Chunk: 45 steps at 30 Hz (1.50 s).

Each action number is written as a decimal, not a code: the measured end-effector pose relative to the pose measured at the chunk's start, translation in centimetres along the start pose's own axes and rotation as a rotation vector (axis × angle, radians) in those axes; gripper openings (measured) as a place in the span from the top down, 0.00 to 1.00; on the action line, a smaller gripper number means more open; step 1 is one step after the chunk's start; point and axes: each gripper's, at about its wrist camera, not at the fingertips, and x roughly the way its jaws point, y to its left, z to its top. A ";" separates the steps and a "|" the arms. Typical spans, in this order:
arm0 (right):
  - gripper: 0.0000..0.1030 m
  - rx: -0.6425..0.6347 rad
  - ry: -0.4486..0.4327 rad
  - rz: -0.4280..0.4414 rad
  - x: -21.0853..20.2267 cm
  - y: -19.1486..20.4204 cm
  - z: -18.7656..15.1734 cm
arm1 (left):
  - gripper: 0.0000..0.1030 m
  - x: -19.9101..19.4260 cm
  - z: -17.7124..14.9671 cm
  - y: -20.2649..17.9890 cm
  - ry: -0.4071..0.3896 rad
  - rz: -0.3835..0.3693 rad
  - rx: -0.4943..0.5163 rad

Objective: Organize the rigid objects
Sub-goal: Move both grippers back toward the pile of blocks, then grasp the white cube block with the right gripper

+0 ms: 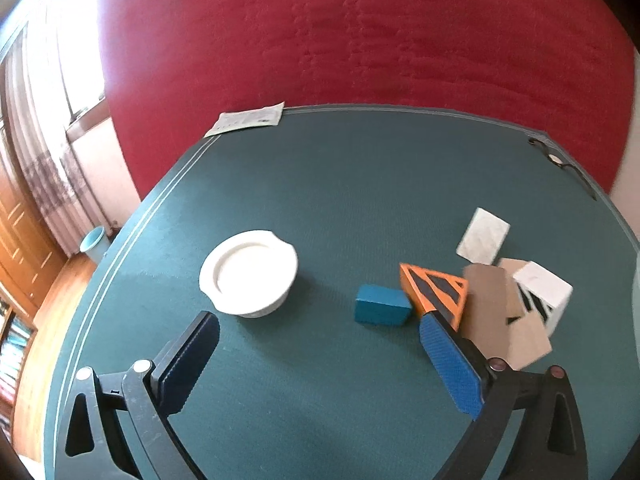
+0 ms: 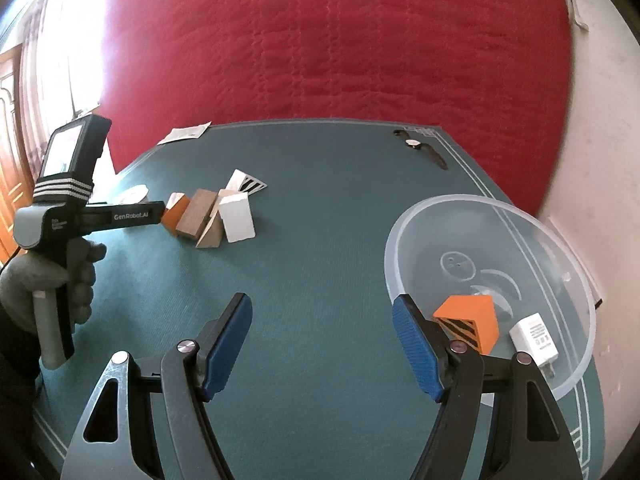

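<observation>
blocks point(image 2: 216, 216) for sorting mostly lay in a jumbled cluster on the green table point(image 2: 320, 200), well apart from the clear bowl point(image 2: 560, 248). only an orange striped block point(image 2: 470, 322) and a white charger point(image 2: 534, 340) sat inside the bowl, so the job looked barely begun. a blue block point(image 1: 382, 305) and a white dish point(image 1: 250, 272) waited nearby. the left gripper point(image 1: 316, 344) was spread wide and empty beside the pile; the right gripper point(image 2: 320, 336) was likewise parted, holding nothing, next to the bowl.
</observation>
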 end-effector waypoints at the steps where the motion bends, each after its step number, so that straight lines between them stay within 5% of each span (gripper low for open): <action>1: 0.28 -0.001 0.001 0.001 0.1 0.1 0.0 | 0.01 -0.2 0.0 -0.1 -0.004 -0.005 0.005; 21: 0.29 0.004 0.124 0.249 11.0 5.8 7.5 | 0.01 -0.8 -1.1 2.6 -0.009 -0.059 0.009; 28: 0.45 0.005 0.182 0.250 14.4 6.1 7.7 | 0.01 -1.0 -1.0 3.0 -0.010 -0.072 -0.011; 33: 0.60 0.013 0.184 0.284 14.4 6.1 7.8 | 0.01 -1.2 -1.1 2.8 -0.014 -0.071 -0.004; 45: 0.60 0.016 0.159 0.253 11.6 4.5 5.4 | 0.01 -1.2 -1.3 1.8 -0.010 -0.072 0.014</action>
